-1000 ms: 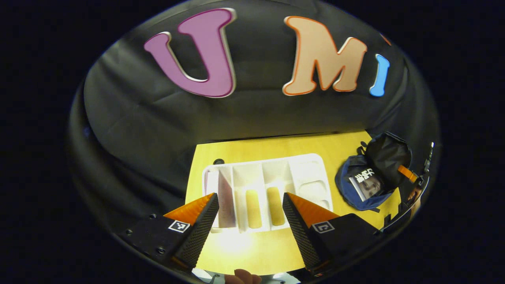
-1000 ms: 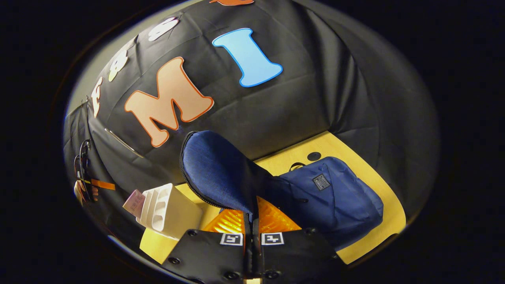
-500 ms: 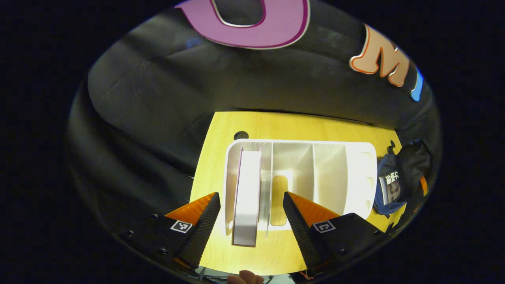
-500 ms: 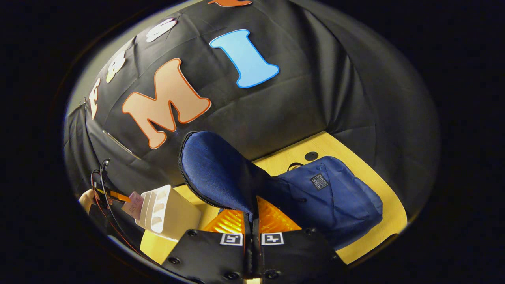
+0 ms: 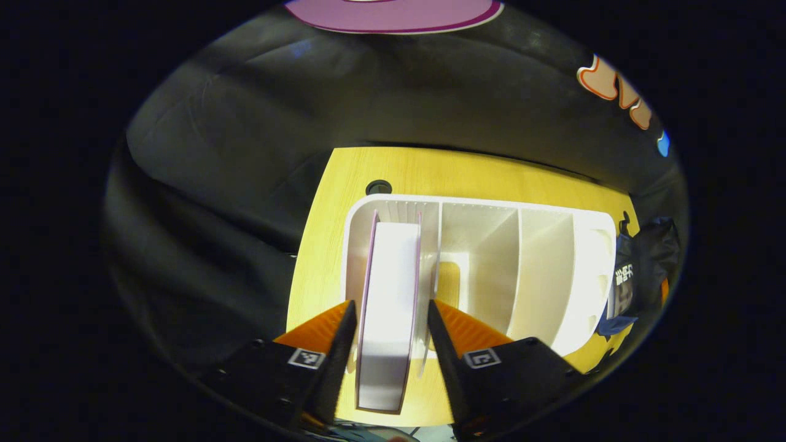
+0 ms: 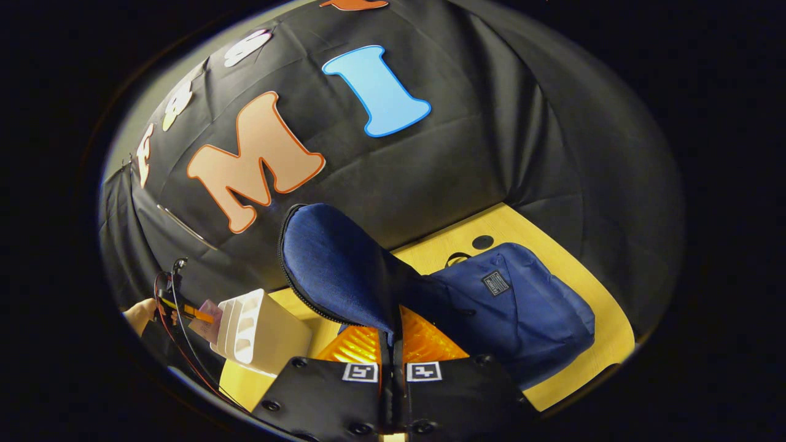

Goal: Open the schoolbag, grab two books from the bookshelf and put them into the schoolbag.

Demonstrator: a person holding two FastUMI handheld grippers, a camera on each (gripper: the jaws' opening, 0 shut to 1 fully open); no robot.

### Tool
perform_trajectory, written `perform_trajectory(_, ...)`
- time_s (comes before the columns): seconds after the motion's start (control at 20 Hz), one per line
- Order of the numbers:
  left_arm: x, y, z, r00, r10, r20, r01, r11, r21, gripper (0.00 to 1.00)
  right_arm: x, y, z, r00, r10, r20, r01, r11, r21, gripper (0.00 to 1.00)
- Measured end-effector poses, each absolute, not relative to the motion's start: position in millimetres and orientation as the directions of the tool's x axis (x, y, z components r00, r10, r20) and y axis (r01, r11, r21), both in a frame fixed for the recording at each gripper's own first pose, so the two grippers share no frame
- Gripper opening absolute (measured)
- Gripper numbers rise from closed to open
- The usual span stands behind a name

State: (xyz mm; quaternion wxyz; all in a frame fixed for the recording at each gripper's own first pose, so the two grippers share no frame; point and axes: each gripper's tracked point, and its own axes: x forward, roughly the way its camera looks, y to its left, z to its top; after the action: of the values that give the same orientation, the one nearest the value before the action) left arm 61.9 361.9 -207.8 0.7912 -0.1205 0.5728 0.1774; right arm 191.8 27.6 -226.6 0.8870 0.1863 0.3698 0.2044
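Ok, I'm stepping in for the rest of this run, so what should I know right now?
Left gripper: open, fingers either side of the pink-edged white book standing in the white plastic bookshelf; not clamped yet.
Right gripper: shut on the blue fabric schoolbag's flap, holding the bag open on the yellow table.
Done: bag open, one book visible inside.
Left: grip this book, put it in the bag.

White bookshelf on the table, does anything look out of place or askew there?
Nothing stands out. The white plastic bookshelf sits squarely on the yellow wooden table, and the pink-edged book stands upright in its end slot, between the open left tongs.
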Motion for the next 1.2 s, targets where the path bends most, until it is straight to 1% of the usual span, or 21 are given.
perform_trajectory(0.05,61.1,360.3,-216.4,0.278,0.138,-0.951,-0.420,0.908,0.009,0.55,190.4,27.9,-227.1,0.642,0.501,-0.581,-0.226,0.847,0.481,0.03)
perform_trajectory(0.1,64.7,358.3,-211.3,0.291,0.131,-0.948,-0.412,0.911,0.000,0.43,190.7,28.7,-228.0,0.641,0.501,-0.582,-0.225,0.847,0.482,0.03)
perform_trajectory(0.2,63.3,361.2,-209.4,0.290,0.123,-0.949,-0.396,0.918,-0.002,0.36,191.6,29.4,-229.2,0.641,0.500,-0.582,-0.219,0.846,0.485,0.04)
perform_trajectory(0.35,63.9,359.6,-207.7,0.286,0.120,-0.951,-0.399,0.917,-0.004,0.34,191.4,30.9,-230.5,0.638,0.501,-0.584,-0.224,0.847,0.482,0.04)
perform_trajectory(0.45,65.9,361.8,-202.0,0.298,0.122,-0.947,-0.381,0.924,-0.001,0.32,191.3,31.0,-230.1,0.638,0.502,-0.584,-0.227,0.847,0.480,0.03)
perform_trajectory(0.55,74.1,365.2,-186.3,0.342,0.130,-0.931,-0.383,0.924,-0.012,0.32,193.0,30.2,-229.6,0.641,0.502,-0.581,-0.222,0.845,0.486,0.04)
perform_trajectory(0.75,83.9,369.6,-140.7,0.426,0.095,-0.900,-0.417,0.903,-0.102,0.31,192.3,28.2,-230.2,0.642,0.505,-0.577,-0.216,0.841,0.496,0.03)
perform_trajectory(0.9,90.7,380.0,-104.2,0.503,0.103,-0.858,-0.434,0.889,-0.148,0.31,191.8,27.5,-230.2,0.641,0.507,-0.576,-0.216,0.839,0.499,0.04)
perform_trajectory(1.1,92.8,393.8,-46.7,0.630,0.098,-0.771,-0.442,0.861,-0.252,0.31,192.6,27.1,-229.8,0.642,0.510,-0.572,-0.213,0.836,0.506,0.03)
perform_trajectory(1.2,92.2,393.5,-16.8,0.694,0.074,-0.717,-0.433,0.838,-0.332,0.31,191.6,26.9,-229.7,0.641,0.512,-0.572,-0.213,0.834,0.508,0.03)
